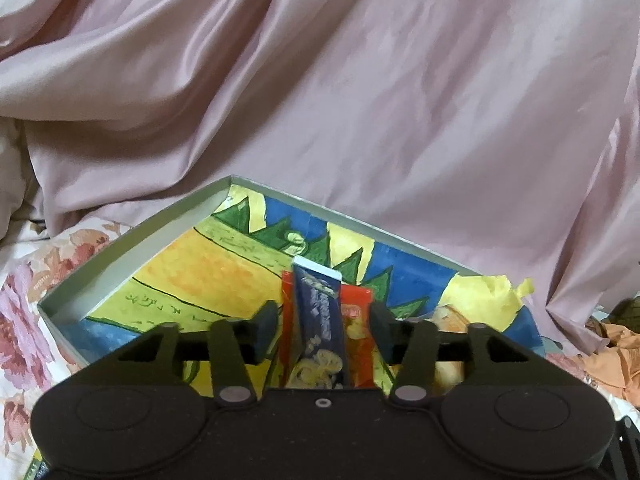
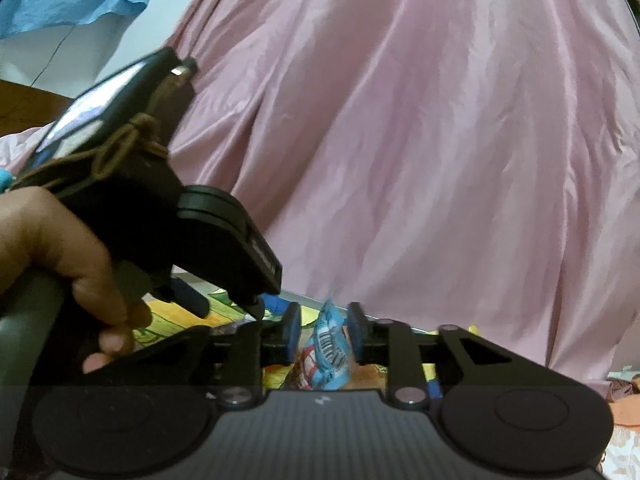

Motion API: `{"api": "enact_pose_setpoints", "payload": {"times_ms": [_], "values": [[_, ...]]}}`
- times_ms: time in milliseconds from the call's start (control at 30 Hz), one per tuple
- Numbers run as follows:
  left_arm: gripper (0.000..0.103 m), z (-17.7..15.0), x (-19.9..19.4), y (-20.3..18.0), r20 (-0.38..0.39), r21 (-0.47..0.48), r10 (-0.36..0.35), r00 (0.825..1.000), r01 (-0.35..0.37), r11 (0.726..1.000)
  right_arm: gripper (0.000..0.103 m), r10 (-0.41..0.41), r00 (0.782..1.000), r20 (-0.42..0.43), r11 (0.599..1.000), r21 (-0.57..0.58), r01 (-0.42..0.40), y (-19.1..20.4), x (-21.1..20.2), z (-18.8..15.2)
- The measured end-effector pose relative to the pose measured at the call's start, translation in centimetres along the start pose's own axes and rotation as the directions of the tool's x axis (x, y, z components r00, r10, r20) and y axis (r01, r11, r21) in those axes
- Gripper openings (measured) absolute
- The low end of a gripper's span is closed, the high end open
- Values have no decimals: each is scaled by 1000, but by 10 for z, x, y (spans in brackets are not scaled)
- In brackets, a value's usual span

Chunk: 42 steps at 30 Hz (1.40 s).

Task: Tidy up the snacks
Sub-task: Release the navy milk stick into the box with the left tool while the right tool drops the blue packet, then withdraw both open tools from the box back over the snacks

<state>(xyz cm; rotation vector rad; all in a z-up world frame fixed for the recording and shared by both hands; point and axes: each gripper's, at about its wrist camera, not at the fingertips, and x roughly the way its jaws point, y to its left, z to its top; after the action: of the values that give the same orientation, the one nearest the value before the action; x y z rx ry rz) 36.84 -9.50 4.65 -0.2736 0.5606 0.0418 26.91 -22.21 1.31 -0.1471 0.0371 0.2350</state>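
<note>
Pink cloth (image 1: 360, 80) hangs behind the box (image 1: 120, 256), whose floor is painted yellow, green and blue. Left gripper (image 1: 324, 330) stands wide around a dark blue packet (image 1: 320, 320) and a red one (image 1: 358, 328) (neither pad touches them). Right gripper (image 2: 324, 338) stands apart around a light blue pouch (image 2: 330, 354).
</note>
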Motion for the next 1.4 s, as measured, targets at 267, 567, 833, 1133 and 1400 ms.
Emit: {"api": "enact_pose_setpoints", "payload": {"times_ms": [267,567,833,1133,1400], "values": [[91,-1,-20,3,46,23,0,999,-1,1000,74,-10,1000,10,1000,-2,10,3,-7,-3],[102,-3,-55,18,110,26,23,994,-26,999,101,-30,998,56,1000,-6,30,7,-29,-3],[102,-13,-100,35,166,43,27,986,-34,998,103,-45,998,53,999,6,45,7,-58,7],[102,-37,-143,53,170,59,40,985,-51,997,103,-45,999,10,997,64,44,7,-89,17],[102,-64,-169,77,144,67,50,988,-60,996,103,-31,999,-37,994,105,35,11,-125,16]]}}
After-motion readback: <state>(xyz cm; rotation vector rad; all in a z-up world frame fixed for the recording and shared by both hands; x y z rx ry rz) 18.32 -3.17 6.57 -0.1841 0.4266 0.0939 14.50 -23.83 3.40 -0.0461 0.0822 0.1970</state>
